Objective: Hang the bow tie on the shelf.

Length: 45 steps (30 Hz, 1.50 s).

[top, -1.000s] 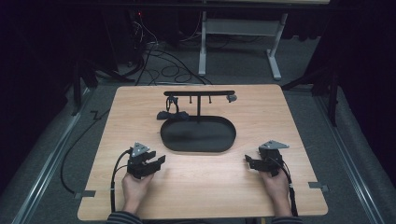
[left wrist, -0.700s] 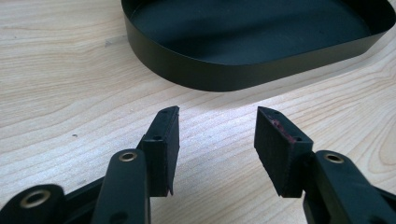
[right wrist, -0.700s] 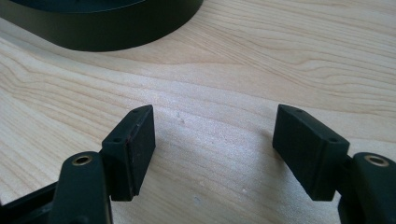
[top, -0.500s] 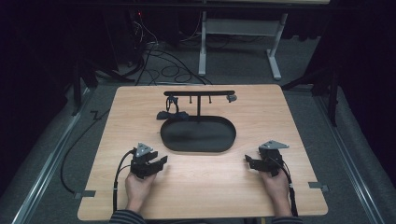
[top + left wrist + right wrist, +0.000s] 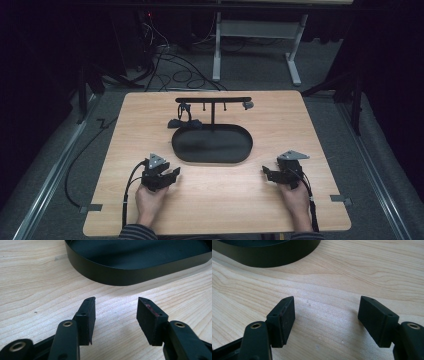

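A black oval tray (image 5: 210,131) lies at the middle of the wooden table (image 5: 280,120). Behind it stands a black T-shaped rack (image 5: 213,100) with small dark items hanging from its bar, and a dark bundle (image 5: 184,122) rests at its left foot. My left gripper (image 5: 174,173) sits near the front left of the table, open, nothing between its jaws, pointing at the tray's rim (image 5: 117,277). My right gripper (image 5: 265,172) rests at the front right, open and empty, with the tray's edge (image 5: 269,257) at the upper left of its view.
Bare wood lies in front of both grippers and around the tray. Beyond the table's far edge are cables (image 5: 165,47) on the floor and a white desk frame (image 5: 255,30). Metal rails (image 5: 47,175) run along both sides of the table.
The left gripper has shifted slightly to the right and toward the tray. The right gripper has stayed where it was.
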### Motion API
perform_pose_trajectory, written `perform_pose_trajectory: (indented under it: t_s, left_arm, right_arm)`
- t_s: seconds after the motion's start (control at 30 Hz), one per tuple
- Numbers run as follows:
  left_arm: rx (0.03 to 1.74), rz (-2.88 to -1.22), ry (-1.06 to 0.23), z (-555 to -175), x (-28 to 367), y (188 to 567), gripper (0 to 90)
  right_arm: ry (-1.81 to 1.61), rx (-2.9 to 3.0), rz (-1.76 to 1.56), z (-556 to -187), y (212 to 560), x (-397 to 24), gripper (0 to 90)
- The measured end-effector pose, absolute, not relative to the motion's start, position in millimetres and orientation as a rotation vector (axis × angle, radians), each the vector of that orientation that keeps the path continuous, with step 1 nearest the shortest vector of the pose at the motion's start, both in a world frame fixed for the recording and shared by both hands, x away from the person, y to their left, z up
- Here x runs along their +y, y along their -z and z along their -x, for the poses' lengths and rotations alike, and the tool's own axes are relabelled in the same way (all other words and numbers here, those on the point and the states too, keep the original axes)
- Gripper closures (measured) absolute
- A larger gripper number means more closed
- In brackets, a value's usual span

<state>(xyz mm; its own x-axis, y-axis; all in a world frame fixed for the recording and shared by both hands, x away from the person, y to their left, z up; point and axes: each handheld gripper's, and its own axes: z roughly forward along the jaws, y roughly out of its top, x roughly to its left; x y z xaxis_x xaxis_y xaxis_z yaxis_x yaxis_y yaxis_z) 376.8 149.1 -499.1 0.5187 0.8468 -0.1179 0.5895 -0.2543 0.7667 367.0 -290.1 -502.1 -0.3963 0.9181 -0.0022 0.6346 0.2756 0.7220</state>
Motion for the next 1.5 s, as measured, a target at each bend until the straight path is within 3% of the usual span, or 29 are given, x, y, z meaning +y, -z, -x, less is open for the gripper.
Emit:
perform_pose_trajectory:
  t_s: [0.87, 1.5]
  left_arm:
    - [1.172, -1.996, -0.454, -376.7, 143.5, 506.3, 48.1]
    - [1.17, -2.032, -0.51, -375.2, 136.9, 506.8, 39.6]
  right_arm:
    - [-0.909, 2.129, -1.401, -367.0, 502.1, -290.0, 31.2]
    - [-0.906, 2.128, -1.402, -366.8, 502.1, -289.6, 31.2]
